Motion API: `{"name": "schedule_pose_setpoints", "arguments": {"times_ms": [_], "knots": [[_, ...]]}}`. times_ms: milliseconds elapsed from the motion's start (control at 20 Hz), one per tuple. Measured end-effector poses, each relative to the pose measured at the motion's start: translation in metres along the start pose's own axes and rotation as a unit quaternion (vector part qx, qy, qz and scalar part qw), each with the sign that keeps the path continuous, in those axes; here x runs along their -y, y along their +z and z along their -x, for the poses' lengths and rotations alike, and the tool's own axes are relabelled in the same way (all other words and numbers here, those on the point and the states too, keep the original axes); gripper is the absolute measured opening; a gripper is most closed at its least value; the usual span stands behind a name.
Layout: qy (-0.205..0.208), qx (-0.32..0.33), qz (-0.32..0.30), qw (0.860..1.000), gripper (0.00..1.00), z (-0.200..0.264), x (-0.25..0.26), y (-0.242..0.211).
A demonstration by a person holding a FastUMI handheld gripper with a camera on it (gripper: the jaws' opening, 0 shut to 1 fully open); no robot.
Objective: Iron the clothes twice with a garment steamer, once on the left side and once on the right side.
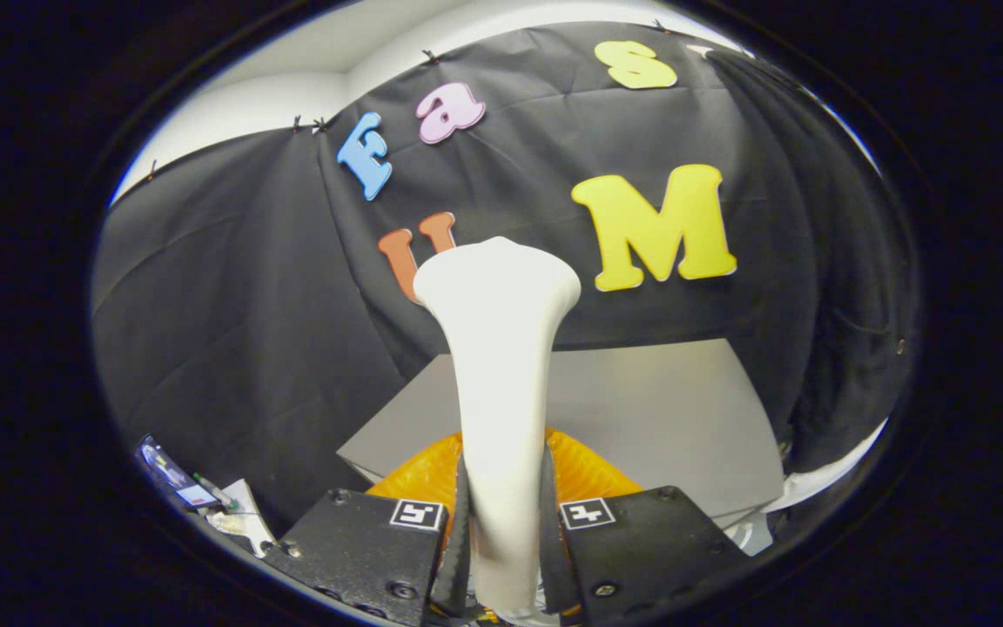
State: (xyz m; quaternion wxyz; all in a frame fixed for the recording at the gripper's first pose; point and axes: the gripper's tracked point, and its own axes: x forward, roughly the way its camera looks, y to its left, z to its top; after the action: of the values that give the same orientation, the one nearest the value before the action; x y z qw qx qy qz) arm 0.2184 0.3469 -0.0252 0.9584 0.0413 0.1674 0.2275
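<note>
Our gripper (501,522) is clamped on the white garment steamer (499,374), whose head rises beyond the fingers above the orange clothes (589,470) at the grey table's (667,409) near edge. We judge a tilt could slip it sideways.

The steamer (498,366) is a plain creamy white all over, with no marking on it, and it sits pressed between the two black fingers (458,540) of the gripper (501,544). Each black gripper block carries a small square tag (419,514) — white with a black blocky pattern. Just behind the fingers the garment (419,475) is bright orange, ribbed with fine darker lines. The table (667,409) beyond it is flat pale grey — no pattern. The wall cloth (232,287) is black.
</note>
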Motion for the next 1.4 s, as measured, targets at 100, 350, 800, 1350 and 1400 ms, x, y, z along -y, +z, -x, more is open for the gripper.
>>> {"name": "schedule_pose_setpoints", "arguments": {"times_ms": [100,350,800,1350,1400], "knots": [[-0.024,0.013,-0.01,1.0,0.36,0.024,0.018,-0.01],[-0.107,0.033,-0.026,0.993,0.36,0.098,0.077,-0.035],[-0.215,0.139,-0.049,0.965,0.35,0.216,0.166,0.02],[-0.228,0.224,-0.022,0.947,0.35,0.22,0.237,0.109],[-0.228,0.23,-0.019,0.946,0.35,0.216,0.242,0.118]]}}
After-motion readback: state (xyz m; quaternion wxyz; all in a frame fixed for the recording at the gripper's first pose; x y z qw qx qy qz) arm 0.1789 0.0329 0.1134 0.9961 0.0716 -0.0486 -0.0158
